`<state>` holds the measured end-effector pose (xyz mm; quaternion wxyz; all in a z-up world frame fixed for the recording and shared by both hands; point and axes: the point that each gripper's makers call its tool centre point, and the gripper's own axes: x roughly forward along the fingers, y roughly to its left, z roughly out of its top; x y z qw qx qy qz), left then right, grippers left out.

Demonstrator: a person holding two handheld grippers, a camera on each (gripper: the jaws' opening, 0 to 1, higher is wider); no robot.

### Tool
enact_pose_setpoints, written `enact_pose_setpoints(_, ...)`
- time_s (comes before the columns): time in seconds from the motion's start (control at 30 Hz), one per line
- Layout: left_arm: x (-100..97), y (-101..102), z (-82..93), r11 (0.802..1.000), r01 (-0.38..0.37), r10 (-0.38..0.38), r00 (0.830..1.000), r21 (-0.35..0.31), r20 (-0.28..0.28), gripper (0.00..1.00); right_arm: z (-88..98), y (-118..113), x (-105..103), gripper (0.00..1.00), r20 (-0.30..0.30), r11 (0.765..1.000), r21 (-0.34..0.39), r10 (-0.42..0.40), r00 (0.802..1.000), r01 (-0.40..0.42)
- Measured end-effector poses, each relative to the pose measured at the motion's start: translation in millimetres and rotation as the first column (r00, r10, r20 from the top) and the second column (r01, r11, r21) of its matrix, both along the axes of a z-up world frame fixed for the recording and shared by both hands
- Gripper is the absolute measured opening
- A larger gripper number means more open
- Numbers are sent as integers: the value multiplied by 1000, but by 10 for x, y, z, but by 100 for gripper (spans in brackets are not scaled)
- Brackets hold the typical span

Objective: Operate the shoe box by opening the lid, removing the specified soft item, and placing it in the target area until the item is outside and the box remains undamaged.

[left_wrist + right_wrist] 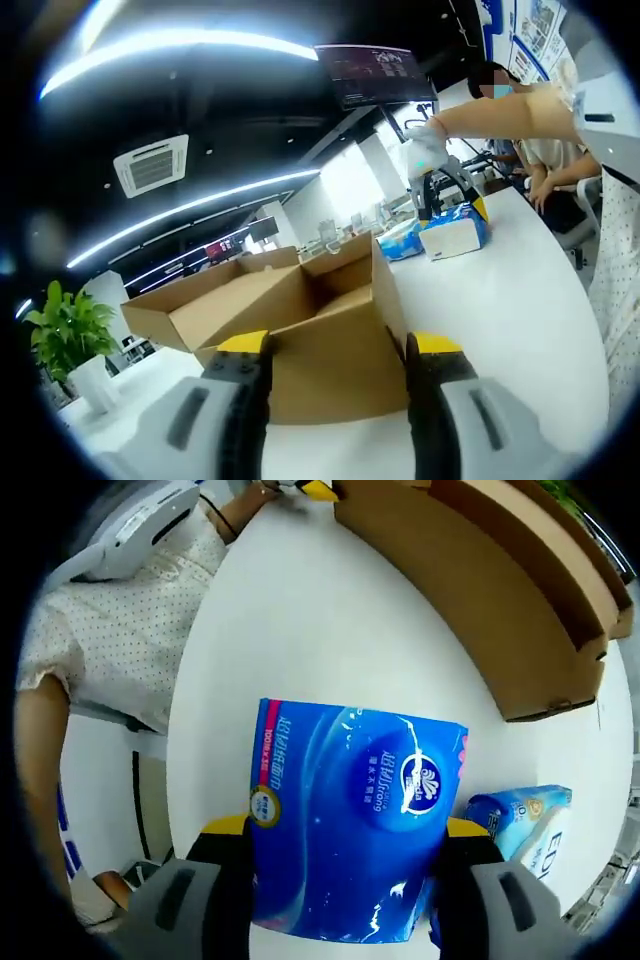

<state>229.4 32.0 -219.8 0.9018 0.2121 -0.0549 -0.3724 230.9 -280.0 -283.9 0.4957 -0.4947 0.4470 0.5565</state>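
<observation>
Tissue pack out of the box, placement still to finish

Tissue pack [355, 815] is already outside the cardboard box [300, 330], and we judge the task close to done: the box stands on the white tabletop [330, 620] with its flaps open and shows no damage we can see. What remains, as we read it, is to set the pack down in the target area and let go.

In the right gripper view, our right gripper [340, 880] has its fingers clamped on the blue pack, one on each side edge, with the pack's printed face toward the camera. Just beside it lies a second blue tissue pack [520, 825]. The box sits apart from the pack, toward the top of that view.

In the left gripper view, our left gripper [335, 390] hovers near the box's front wall with its fingers apart, holding nothing. Beyond the box, the right gripper sits over the packs. A potted plant [70, 335] stands on the tabletop.
</observation>
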Motion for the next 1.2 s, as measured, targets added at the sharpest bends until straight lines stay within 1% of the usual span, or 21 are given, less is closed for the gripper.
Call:
enact_pose_setpoints(0.17, 11, 0, 0, 1000, 0, 0, 1000, -1, 0, 55, -12, 22, -3, 76, 20, 1000, 11, -6, 1000, 5)
enact_pose_setpoints(0.33, 20, 1, -2, 1000, -1, 1, 1000, -1, 0, 55, -22, 1, 16, 78, 52, 999, 12, -47, 998, 46)
enact_pose_setpoints(0.4, 22, 3, -3, 1000, -1, 1, 1000, -1, 0, 55, -3, -25, 24, 78, 81, 998, 15, -54, 995, 53)
enact_pose_setpoints(0.53, 22, 9, -7, 1000, -2, 2, 1000, 3, 1, 55, 85, -74, 54, 76, 136, 994, 56, -101, 986, 94)
enact_pose_setpoints(0.63, 21, 15, -8, 1000, -4, 4, 1000, 6, 3, 55, 182, -116, 75, 76, 193, 988, 101, -136, 972, 118)
enact_pose_setpoints(0.73, 18, 19, -10, 1000, -4, 4, 1000, 6, 4, 55, 271, -132, 49, 74, 232, 981, 148, -162, 959, 130)
enact_pose_setpoints(0.77, 16, 21, -9, 1000, -4, 4, 1000, 6, 4, 55, 306, -135, 57, 73, 254, 976, 166, -177, 951, 138)
enact_pose_setpoints(0.8, 16, 21, -10, 1000, -4, 4, 1000, 6, 4, 55, 319, -139, 61, 72, 263, 975, 171, -181, 948, 139)
enact_pose_setpoints(0.83, 14, 22, -10, 1000, -5, 5, 1000, 6, 4, 55, 374, -151, 72, 72, 297, 973, 189, -189, 936, 136)
enact_pose_setpoints(0.87, 13, 22, -10, 1000, -4, 4, 1000, 6, 4, 55, 404, -147, 49, 72, 305, 968, 211, -199, 931, 138)
enact_pose_setpoints(0.93, 10, 23, -10, 1000, -4, 4, 1000, 6, 4, 55, 479, -132, 35, 70, 333, 952, 267, -239, 912, 152)
enact_pose_setpoints(0.97, 8, 25, -10, 1000, -5, 5, 1000, 6, 5, 55, 494, -126, -8, 68, 331, 946, 285, -246, 911, 152)
enact_pose_setpoints(1.0, 6, 26, -9, 1000, -5, 5, 1000, 6, 5, 55, 505, -129, -49, 65, 336, 946, 290, -244, 910, 146)
enact_pose_setpoints(1.03, 3, 27, -7, 1000, -5, 5, 1000, 5, 4, 55, 523, -123, -82, 64, 354, 944, 301, -241, 904, 133)
enact_pose_setpoints(1.1, 1, 27, -5, 1000, -5, 5, 1000, 4, 4, 55, 559, -113, -106, 63, 373, 932, 335, -269, 888, 141)
enact_pose_setpoints(1.13, 0, 26, -4, 1000, -4, 4, 1000, 4, 3, 55, 564, -108, -113, 62, 373, 929, 342, -274, 886, 143)
enact_pose_setpoints(1.2, -2, 22, -3, 1000, -5, 5, 1000, 5, 4, 55, 587, -106, -138, 58, 381, 909, 387, -310, 871, 154)
